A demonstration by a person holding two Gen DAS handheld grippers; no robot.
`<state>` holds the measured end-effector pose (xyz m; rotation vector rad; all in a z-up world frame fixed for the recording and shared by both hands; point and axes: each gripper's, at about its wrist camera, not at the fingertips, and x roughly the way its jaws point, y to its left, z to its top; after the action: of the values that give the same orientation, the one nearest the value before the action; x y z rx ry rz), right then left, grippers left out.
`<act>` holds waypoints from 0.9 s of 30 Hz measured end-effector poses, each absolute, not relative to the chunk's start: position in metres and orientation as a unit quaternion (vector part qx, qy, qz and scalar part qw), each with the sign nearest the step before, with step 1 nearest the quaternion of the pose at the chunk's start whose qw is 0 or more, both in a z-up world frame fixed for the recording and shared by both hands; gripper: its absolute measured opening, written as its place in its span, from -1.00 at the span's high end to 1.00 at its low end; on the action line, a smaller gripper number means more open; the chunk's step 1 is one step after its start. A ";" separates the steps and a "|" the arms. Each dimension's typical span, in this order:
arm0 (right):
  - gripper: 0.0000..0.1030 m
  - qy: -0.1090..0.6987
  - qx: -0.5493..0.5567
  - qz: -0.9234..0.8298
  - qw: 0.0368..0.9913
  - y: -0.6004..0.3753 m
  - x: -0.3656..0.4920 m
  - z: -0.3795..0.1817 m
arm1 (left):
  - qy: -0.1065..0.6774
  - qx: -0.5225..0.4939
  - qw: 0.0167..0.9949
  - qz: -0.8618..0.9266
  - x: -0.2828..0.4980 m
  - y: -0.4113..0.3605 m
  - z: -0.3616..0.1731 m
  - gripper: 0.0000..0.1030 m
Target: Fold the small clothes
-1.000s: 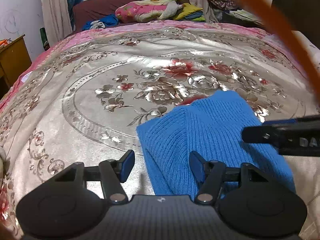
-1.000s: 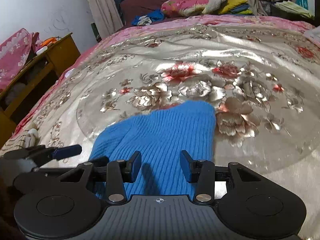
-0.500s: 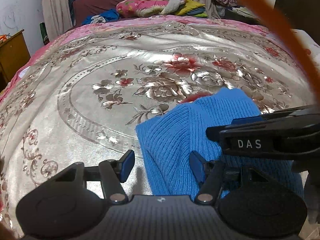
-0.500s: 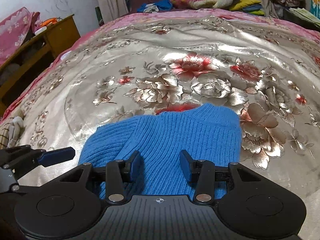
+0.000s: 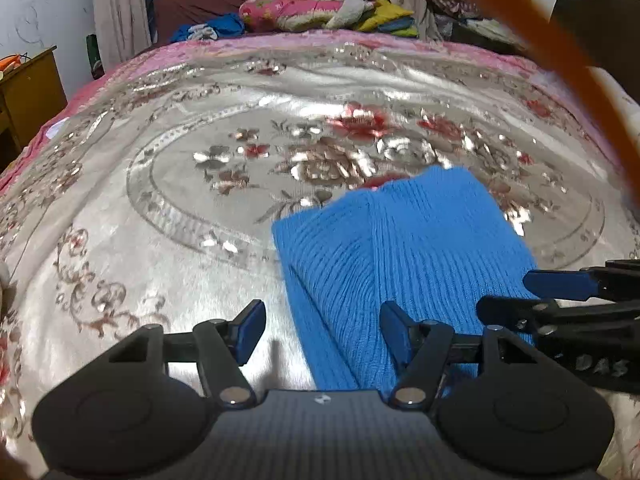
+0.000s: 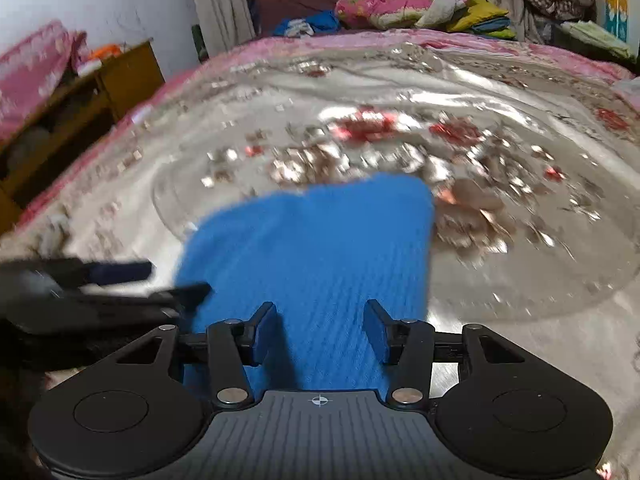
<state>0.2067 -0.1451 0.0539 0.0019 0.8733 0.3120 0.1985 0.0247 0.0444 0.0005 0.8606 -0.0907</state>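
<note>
Knitwear is lying on the bed in front of me: a blue ribbed sweater (image 5: 404,252), already doubled over itself, is resting flat on the shiny flowered bedspread (image 5: 160,208) near the close edge.

Starting at the left, my left gripper (image 5: 322,322) is hovering low over the sweater's left edge. Its jaws are standing fairly wide with nothing pinched; the left finger is sitting over bare bedspread and the right finger over the knit, so the folded edge is running up between them.

Moving right, the sweater's fold line is showing as a seam running away from me, with the thicker layered part on the left side.

Further right, my right gripper (image 6: 320,330) is reaching over the near middle of the sweater. Its jaws have just been opening and are now standing at a moderate gap; the blue knit is lying beneath and between the fingers, but the pads are not pressing on it.

I am judging this fabric as soft, light and floppy, thick enough to bunch, and likely to slide on the slick bedspread. I am thinking the near corners or the doubled edge are the best places to pinch, taking all the layers together so the fold is not falling apart.
</note>
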 end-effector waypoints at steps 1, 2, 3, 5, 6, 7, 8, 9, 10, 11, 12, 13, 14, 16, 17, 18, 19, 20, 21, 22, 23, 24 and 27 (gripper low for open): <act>0.03 0.423 -0.003 0.149 0.894 -0.143 0.207 0.052 | 0.415 0.005 0.909 -0.041 0.197 0.024 0.045 -0.34; 0.03 0.421 -0.003 0.148 0.895 -0.142 0.208 0.054 | 0.413 0.011 0.910 -0.037 0.196 0.023 0.045 -0.36; 0.03 0.422 0.003 0.145 0.895 -0.142 0.209 0.058 | 0.414 0.016 0.910 -0.033 0.195 0.024 0.046 -0.37; 0.03 0.420 0.022 0.145 0.896 -0.144 0.207 0.065 | 0.417 0.009 0.909 -0.031 0.191 0.028 0.050 -0.37; 0.03 0.415 0.024 0.149 0.897 -0.145 0.203 0.070 | 0.416 0.006 0.909 -0.031 0.188 0.030 0.053 -0.37; 0.02 0.410 0.019 0.152 0.899 -0.146 0.197 0.073 | 0.416 0.006 0.909 -0.031 0.184 0.031 0.054 -0.39; 0.01 0.409 0.015 0.152 0.900 -0.146 0.194 0.074 | 0.416 0.007 0.909 -0.029 0.181 0.030 0.055 -0.41; -0.01 0.412 0.011 0.149 0.899 -0.146 0.190 0.072 | 0.417 0.009 0.909 -0.028 0.178 0.030 0.055 -0.42; -0.03 0.423 0.009 0.145 0.894 -0.147 0.188 0.067 | 0.419 0.009 0.907 -0.027 0.175 0.028 0.053 -0.43; -0.03 0.435 0.008 0.141 0.889 -0.147 0.188 0.062 | 0.423 0.010 0.906 -0.027 0.172 0.027 0.051 -0.43; -0.03 0.442 0.006 0.137 0.886 -0.147 0.186 0.057 | 0.425 0.011 0.905 -0.025 0.169 0.025 0.050 -0.43; -0.03 0.440 0.005 0.134 0.888 -0.147 0.183 0.056 | 0.425 0.013 0.905 -0.023 0.166 0.024 0.050 -0.43; -0.03 0.437 0.008 0.135 0.889 -0.148 0.179 0.057 | 0.423 0.014 0.906 -0.021 0.162 0.023 0.051 -0.43; -0.05 0.431 0.030 0.141 0.891 -0.153 0.172 0.063 | 0.419 0.013 0.908 -0.016 0.155 0.024 0.054 -0.43; -0.05 0.429 0.040 0.141 0.891 -0.155 0.170 0.065 | 0.418 0.011 0.908 -0.014 0.152 0.025 0.055 -0.43; -0.05 0.427 0.048 0.140 0.892 -0.157 0.167 0.067 | 0.419 0.007 0.908 -0.013 0.149 0.026 0.057 -0.44; -0.05 0.425 0.052 0.140 0.893 -0.159 0.163 0.069 | 0.421 0.002 0.907 -0.013 0.146 0.028 0.058 -0.44; -0.05 0.425 0.053 0.140 0.893 -0.160 0.159 0.070 | 0.423 -0.001 0.906 -0.015 0.143 0.029 0.058 -0.45; -0.05 0.427 0.053 0.138 0.892 -0.161 0.155 0.070 | 0.425 -0.002 0.905 -0.016 0.140 0.029 0.057 -0.46; -0.06 0.429 0.052 0.136 0.892 -0.162 0.151 0.070 | 0.427 -0.001 0.904 -0.016 0.137 0.028 0.056 -0.49; -0.06 0.430 0.050 0.134 0.892 -0.162 0.148 0.069 | 0.428 0.001 0.904 -0.015 0.134 0.028 0.055 -0.50; -0.06 0.432 0.049 0.131 0.891 -0.164 0.145 0.069 | 0.429 0.003 0.903 -0.014 0.130 0.027 0.054 -0.50; -0.06 0.433 0.060 0.129 0.890 -0.169 0.132 0.071 | 0.432 -0.003 0.902 -0.019 0.119 0.025 0.052 -0.51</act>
<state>0.1322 -0.1692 0.0712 0.1247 0.9001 0.2686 0.1189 0.0246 0.0518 -0.0059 0.8939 -0.0392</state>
